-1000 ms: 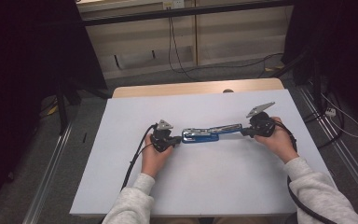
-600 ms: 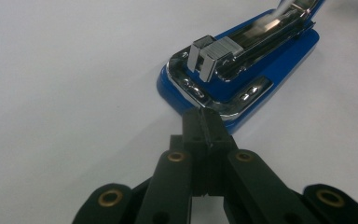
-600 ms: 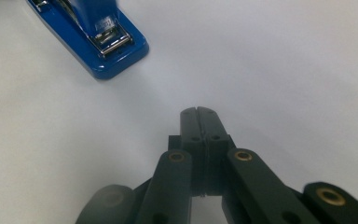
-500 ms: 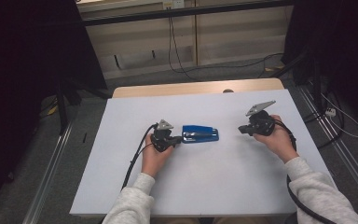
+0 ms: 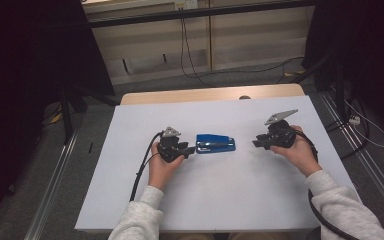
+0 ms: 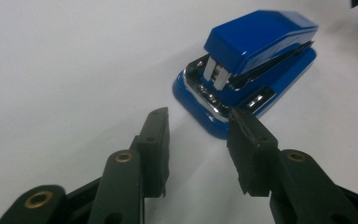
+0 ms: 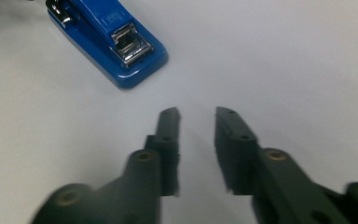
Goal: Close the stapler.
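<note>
Your blue stapler (image 5: 216,143) lies flat near the middle of the white table (image 5: 130,200), its long side running left to right, closed, with the top arm down over the base. Your left gripper (image 5: 192,149) sits just left of it, pointing right at its near end; its jaws have just been opening and now stand spread, with nothing between them. In the left gripper view the stapler (image 6: 249,70) lies just beyond the jaw tips, its metal-fronted end toward you, and the right-hand jaw tip overlaps the edge of the base in the picture; whether it touches, you cannot tell from this angle. Your right gripper (image 5: 256,144) rests to the right of the stapler, apart from it, pointing left. Its jaws have likewise just been opening and stand parted, holding nothing. In the right gripper view the stapler (image 7: 107,39) lies ahead and to the left of the jaws, clear of both tips, with bare table between.
</note>
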Motion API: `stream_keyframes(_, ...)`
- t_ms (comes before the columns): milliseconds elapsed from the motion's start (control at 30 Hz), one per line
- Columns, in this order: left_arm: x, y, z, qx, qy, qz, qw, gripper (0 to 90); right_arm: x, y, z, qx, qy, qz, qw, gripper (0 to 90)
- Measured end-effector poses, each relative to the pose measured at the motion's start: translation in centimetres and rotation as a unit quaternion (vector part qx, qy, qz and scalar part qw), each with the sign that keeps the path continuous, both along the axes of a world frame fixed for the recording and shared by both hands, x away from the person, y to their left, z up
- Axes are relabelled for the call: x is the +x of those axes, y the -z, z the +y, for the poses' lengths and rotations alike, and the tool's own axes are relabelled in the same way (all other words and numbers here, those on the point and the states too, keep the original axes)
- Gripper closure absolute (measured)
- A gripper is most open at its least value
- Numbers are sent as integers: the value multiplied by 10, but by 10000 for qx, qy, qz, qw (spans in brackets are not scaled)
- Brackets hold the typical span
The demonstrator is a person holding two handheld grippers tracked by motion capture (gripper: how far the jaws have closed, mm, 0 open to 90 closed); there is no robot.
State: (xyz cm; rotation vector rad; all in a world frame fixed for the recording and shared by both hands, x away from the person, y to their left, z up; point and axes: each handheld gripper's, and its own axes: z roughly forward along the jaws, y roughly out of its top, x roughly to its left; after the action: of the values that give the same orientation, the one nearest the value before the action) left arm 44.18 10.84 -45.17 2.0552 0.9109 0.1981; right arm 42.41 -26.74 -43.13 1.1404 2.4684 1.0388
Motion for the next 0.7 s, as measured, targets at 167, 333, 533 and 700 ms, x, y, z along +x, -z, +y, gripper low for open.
stream_keyframes(167,-7,-8,5,-104,-8,-23,9999,381,-3,1,1,59,3,87,9999,561)
stream_keyframes(333,-13,-16,14,-230,98,-30,9997,254,-7,1,1,146,74,217,9996,452)
stream_keyframes(533,-20,-21,26,-336,78,-36,9994,196,-14,-3,1,228,109,157,9996,319)
stream_keyframes(700,-26,-25,35,-500,69,-78,9987,147,-24,-2,0,232,141,191,9994,249)
